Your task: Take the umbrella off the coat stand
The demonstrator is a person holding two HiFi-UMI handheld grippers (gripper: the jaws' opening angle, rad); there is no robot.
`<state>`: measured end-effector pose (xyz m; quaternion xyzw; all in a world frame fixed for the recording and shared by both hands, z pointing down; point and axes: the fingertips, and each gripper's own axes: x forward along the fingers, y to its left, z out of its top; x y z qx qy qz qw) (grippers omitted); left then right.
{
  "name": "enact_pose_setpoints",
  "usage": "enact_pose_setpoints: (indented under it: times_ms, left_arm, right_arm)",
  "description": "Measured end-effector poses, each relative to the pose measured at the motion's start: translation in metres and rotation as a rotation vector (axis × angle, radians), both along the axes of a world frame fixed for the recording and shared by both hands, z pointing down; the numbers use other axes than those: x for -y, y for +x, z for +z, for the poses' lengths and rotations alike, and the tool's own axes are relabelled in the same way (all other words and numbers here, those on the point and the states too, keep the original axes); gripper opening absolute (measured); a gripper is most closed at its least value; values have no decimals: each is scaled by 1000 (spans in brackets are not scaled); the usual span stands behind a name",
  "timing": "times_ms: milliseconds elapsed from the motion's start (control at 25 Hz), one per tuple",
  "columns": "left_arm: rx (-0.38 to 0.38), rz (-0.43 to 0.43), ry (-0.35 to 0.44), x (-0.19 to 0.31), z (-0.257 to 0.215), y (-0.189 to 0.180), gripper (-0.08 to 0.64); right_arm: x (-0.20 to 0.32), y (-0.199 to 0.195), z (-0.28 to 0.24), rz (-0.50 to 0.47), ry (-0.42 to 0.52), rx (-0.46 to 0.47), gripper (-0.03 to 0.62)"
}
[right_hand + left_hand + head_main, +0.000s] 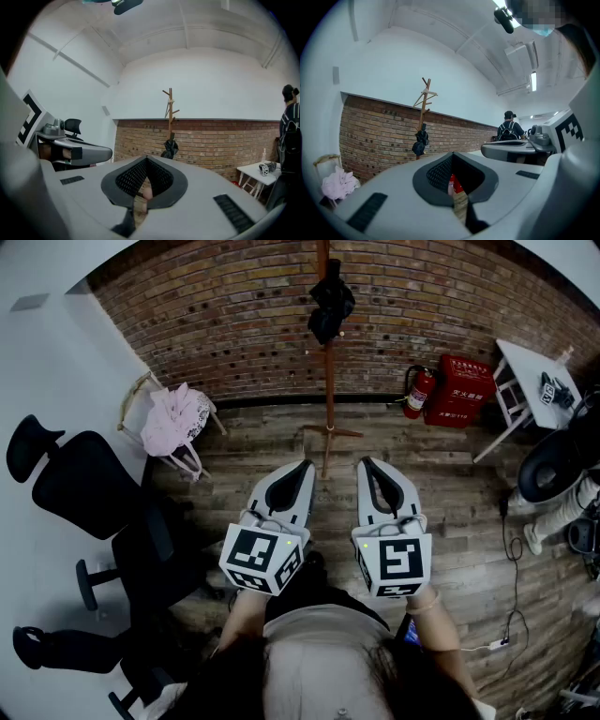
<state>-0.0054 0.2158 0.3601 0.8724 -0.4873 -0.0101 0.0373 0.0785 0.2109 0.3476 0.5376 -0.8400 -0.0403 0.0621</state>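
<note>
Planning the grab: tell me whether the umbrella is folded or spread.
Folded. The umbrella hangs on the coat stand as a compact dark bundle, with no canopy spread.

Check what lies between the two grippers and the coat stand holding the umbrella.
Only bare wooden floor, seen in the head view: nothing stands between the left gripper or right gripper and the coat stand, where the umbrella hangs.
</note>
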Motion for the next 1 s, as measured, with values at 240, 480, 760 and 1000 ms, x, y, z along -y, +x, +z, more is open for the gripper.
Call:
enact_pose_setpoints:
  times_ms: [240,480,760,1000]
  left_arm:
    - [3,22,-4,26,1,-1,9]
    - [-5,55,-16,47,6,-7,9]
    - [-20,73,-12,69,5,-28,9]
    - [-32,86,-16,88,4,-45,9]
  right_arm:
    - [24,-4,2,10,4,8,35]
    - [45,-15,-3,10,28,20,35]
    - [72,-32,-4,29,16,40,35]
    - [93,-49,-5,55,23,29,37]
